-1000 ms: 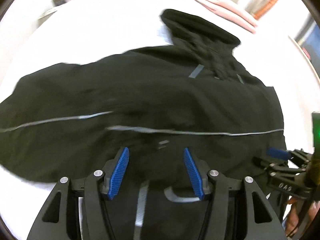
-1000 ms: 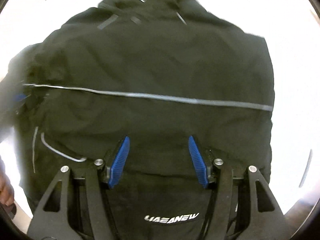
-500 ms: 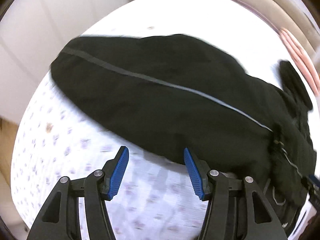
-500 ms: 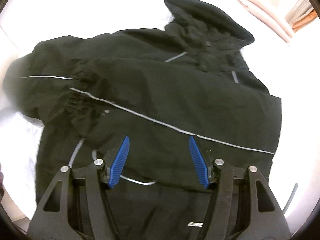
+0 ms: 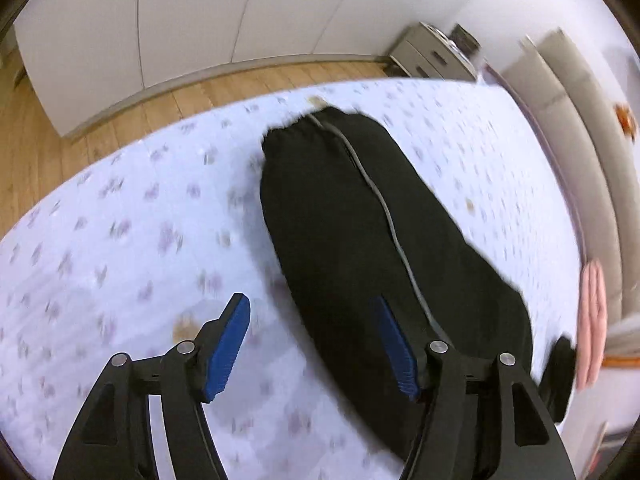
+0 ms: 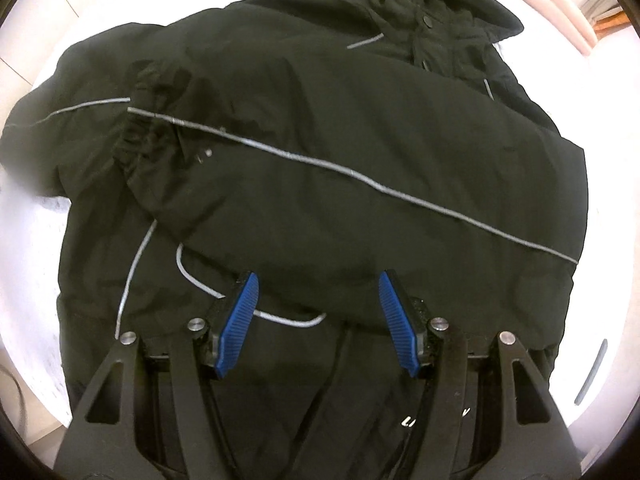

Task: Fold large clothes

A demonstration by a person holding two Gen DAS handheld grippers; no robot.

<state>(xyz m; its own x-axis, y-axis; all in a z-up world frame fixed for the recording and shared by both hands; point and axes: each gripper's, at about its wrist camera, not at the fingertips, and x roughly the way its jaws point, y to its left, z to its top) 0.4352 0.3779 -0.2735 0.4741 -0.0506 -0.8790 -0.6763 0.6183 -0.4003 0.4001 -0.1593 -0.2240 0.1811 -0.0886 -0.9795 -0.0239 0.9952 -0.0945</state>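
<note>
Black jacket [image 6: 320, 152] on floral bedsheet [image 5: 120, 240], wood floor [image 5: 48, 148] beyond; both grippers' jaws half-open, empty, left just widened.

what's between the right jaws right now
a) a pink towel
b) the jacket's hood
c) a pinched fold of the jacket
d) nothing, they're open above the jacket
d: the right gripper has its jaws spread apart above the black jacket, with no cloth pinched between them.

Even indoor light; left wrist view smeared by motion blur, bedsheet [image 5: 120, 240] print streaked; right wrist view sharper, sheet blown out white around black jacket [image 6: 320, 140]; fisheye bending, dark corners.
</note>
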